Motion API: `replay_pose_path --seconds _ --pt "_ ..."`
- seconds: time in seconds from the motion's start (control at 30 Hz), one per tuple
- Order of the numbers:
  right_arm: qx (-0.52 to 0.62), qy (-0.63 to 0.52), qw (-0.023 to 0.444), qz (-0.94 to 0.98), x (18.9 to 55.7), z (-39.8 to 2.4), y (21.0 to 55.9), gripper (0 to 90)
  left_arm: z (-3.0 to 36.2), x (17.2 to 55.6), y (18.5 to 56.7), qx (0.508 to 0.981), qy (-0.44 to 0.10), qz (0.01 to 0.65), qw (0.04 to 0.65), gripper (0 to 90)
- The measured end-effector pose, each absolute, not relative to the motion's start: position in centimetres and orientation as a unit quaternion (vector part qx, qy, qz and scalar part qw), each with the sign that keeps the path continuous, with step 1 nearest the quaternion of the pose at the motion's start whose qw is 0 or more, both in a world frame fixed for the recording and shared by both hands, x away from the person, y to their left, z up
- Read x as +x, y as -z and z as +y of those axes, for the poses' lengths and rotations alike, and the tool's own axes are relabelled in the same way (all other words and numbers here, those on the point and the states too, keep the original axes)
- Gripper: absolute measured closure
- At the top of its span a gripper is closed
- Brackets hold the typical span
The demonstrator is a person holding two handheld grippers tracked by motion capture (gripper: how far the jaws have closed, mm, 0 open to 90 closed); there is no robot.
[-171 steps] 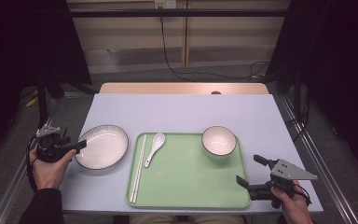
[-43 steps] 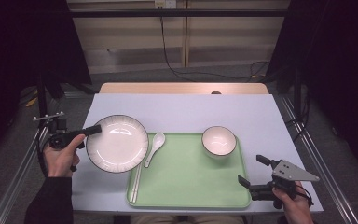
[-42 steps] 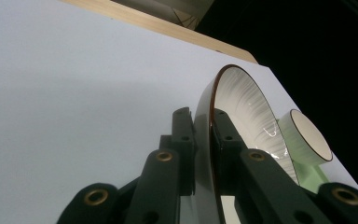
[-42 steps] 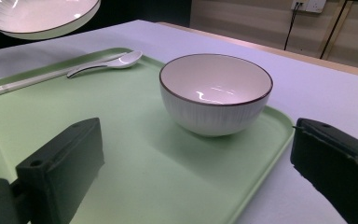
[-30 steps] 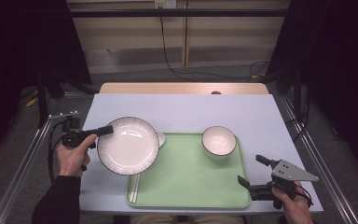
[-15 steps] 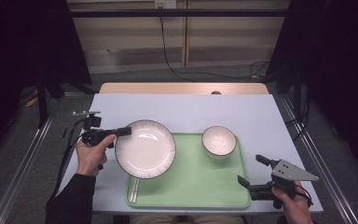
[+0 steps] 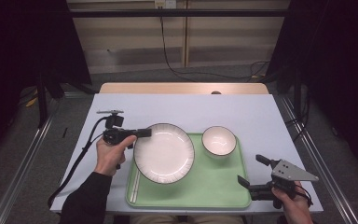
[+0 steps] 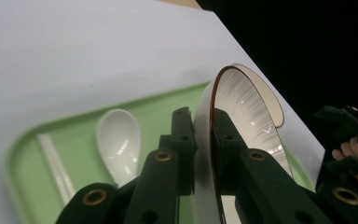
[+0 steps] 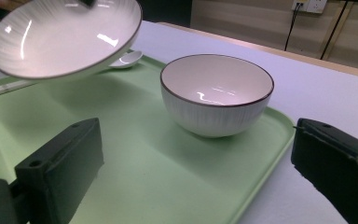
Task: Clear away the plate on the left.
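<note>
Round white ceramic plate (image 7: 164, 153) with thin dark rim and fine ribbed inside, glossy, tilted, held above pale green plastic tray (image 7: 214, 186), left claw (image 7: 144, 133) pinching its rim edge, right claw (image 7: 251, 170) spread, near tray's corner

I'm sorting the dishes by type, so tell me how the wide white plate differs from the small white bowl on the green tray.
The wide white plate is shallow and broad; the small white bowl is deep and narrower. The plate is held tilted in the air over the green tray, its rim clamped in the left gripper; the bowl stands upright on the tray, untouched. Both are white, ribbed, with a dark rim.
</note>
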State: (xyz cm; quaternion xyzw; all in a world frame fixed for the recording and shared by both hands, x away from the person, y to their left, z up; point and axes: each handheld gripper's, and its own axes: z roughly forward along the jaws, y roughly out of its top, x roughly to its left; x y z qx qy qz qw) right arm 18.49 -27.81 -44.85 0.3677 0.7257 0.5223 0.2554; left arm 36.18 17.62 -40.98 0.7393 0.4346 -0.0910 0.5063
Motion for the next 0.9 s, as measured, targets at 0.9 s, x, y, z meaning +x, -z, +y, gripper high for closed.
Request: replay_pose_path --seconds 0.9 --pt "0.36 -0.527 0.257 0.726 18.5 -27.7 44.9 1.9 13.8 35.8 45.3 0.76 0.136 0.432 0.466 82.0"
